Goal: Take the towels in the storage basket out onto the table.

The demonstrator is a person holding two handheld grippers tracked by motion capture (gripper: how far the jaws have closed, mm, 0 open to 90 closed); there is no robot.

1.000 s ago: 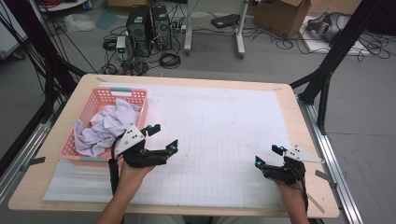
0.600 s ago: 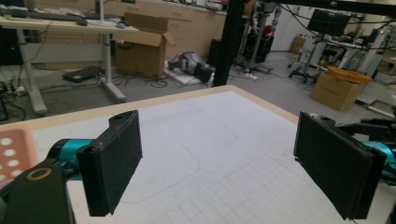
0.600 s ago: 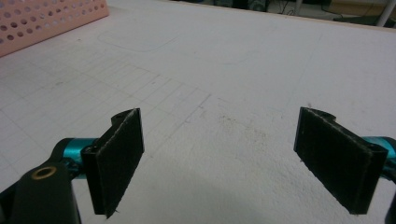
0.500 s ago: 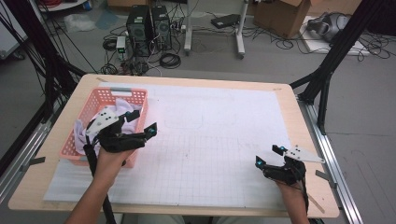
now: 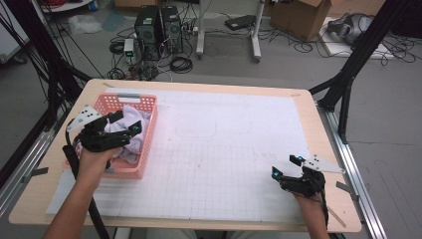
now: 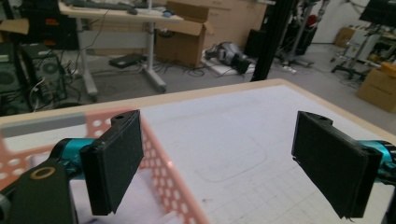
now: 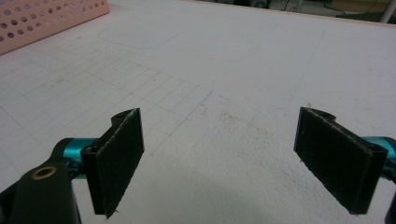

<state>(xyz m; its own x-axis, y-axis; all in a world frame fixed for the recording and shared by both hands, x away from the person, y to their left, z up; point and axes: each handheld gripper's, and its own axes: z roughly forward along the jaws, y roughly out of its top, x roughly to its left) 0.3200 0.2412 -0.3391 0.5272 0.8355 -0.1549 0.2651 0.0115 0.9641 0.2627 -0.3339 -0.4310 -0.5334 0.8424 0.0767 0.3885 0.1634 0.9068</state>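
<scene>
The pale cloth point(image 5: 130, 130) lies bunched in the pink basket point(image 5: 149, 130), which sits near the desk's point(image 5: 209, 89) left edge, toward the far left corner. The step in hand looks like picking that cloth out. The left hand-held gripper point(image 5: 122, 123) hovers over the basket with its jaws spread wide and nothing between them. In the left gripper view, one jaw hangs over the basket's inside and the other is out past its near wall point(image 6: 163, 163).

To do it well, shift the gripper fully inside the rim, drop onto a raised fold rather than the mesh wall, and close on one layer, so the basket does not lift with it.

The basket holds only the crumpled cloth; whether it is one piece or several, I cannot tell. The right hand-held gripper point(image 5: 289, 167), also wide open and empty, rests near the desk's near right corner on the white gridded mat point(image 5: 229, 149).
</scene>
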